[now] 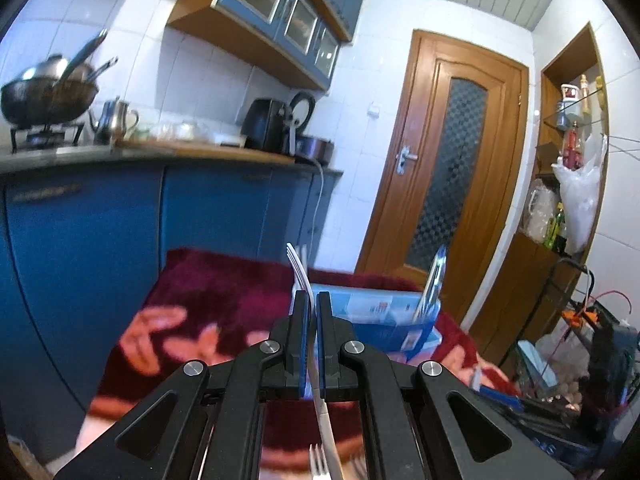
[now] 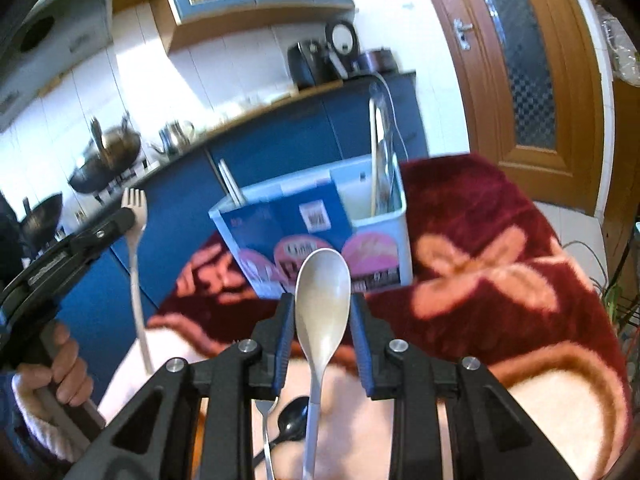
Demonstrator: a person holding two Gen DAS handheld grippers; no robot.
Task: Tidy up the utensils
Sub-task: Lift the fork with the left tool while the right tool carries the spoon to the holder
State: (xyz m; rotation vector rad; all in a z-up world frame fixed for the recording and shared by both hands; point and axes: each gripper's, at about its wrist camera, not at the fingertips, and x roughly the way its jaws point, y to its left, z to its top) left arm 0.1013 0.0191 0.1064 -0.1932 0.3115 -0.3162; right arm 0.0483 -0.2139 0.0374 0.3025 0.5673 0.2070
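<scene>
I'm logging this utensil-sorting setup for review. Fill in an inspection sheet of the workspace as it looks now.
Surface: maroon floral blanket.
Job's things: white fork in left tongs; pale spoon between right tongs; divided blue-white box holding upright utensils.
Clutter: black spoon and another fork lying on the blanket below the right tongs.
Grippers: left tongs shut on the fork; right tongs around the spoon's bowl, contact unclear.
Cables: white cord hanging from the counter.
Surroundings: blue cabinets, woks, wooden door.

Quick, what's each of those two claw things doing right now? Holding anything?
Left gripper: closed on a white fork, tines up.
Right gripper: closed around a pale spoon, bowl up.
</scene>
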